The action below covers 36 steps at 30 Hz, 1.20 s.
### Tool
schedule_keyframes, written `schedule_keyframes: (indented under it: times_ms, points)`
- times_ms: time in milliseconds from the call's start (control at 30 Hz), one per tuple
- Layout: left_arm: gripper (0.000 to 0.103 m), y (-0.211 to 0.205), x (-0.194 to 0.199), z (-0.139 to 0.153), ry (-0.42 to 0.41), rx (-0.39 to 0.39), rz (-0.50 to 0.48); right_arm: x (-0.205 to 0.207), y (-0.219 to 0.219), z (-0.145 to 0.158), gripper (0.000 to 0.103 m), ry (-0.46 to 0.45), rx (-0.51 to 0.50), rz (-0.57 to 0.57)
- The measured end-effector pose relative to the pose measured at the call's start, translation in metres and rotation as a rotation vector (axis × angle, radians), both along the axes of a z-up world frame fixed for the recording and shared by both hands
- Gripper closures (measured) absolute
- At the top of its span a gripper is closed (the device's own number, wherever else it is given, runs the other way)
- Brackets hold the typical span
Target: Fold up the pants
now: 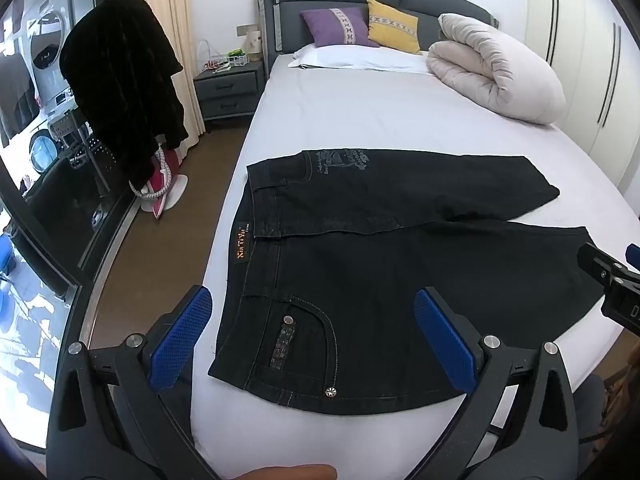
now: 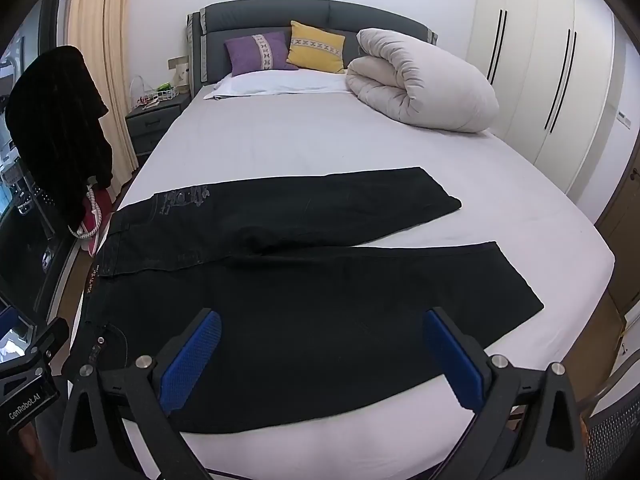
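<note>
Black jeans (image 1: 392,256) lie flat on the white bed (image 1: 360,120), waistband at the left, both legs spread apart and pointing right; they also show in the right wrist view (image 2: 312,312). My left gripper (image 1: 314,320) is open and empty, held above the near pocket and waist area. My right gripper (image 2: 322,344) is open and empty, held above the near leg. The right gripper's body shows at the right edge of the left wrist view (image 1: 612,280).
A rolled beige duvet (image 1: 496,68) lies at the bed's far right, with purple (image 1: 338,26) and yellow (image 1: 394,24) pillows at the headboard. A nightstand (image 1: 228,88) and a dark garment on a rack (image 1: 124,80) stand left. Wardrobes (image 2: 552,80) line the right.
</note>
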State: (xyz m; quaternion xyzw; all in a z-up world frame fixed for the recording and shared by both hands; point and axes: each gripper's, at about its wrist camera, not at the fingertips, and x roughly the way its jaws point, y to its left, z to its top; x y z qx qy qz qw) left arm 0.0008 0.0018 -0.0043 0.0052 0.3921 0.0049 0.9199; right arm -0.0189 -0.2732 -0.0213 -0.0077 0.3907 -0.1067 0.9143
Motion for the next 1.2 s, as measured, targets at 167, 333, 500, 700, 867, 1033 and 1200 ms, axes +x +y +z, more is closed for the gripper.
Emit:
schedule_keyframes:
  times_ms: [167,333,500,700,867,1033,1200]
  points:
    - [0.000,0.001,0.001,0.000,0.002,-0.001,0.000,0.000,0.001,0.000,0.000,0.001,-0.003,0.001]
    - [0.000,0.001,0.000,-0.004,0.004,0.000,0.001,0.000,0.001,-0.001,0.000,0.002,-0.004,0.004]
    - [0.000,0.002,0.000,-0.004,0.006,-0.001,0.000,0.000,0.003,-0.001,0.000,0.002,-0.005,0.004]
    - [0.000,0.002,0.000,-0.004,0.008,-0.001,0.000,0.000,0.003,-0.001,0.000,0.004,-0.005,0.003]
    - [0.000,0.006,0.001,-0.016,0.011,0.000,0.005,0.001,0.006,-0.003,0.000,0.006,-0.006,0.005]
    - [0.000,0.008,0.003,-0.019,0.014,0.000,0.007,0.000,0.007,-0.005,0.000,0.006,-0.006,0.006]
    - [0.000,0.009,0.003,-0.021,0.016,0.000,0.008,0.000,0.007,-0.005,0.000,0.007,-0.007,0.005]
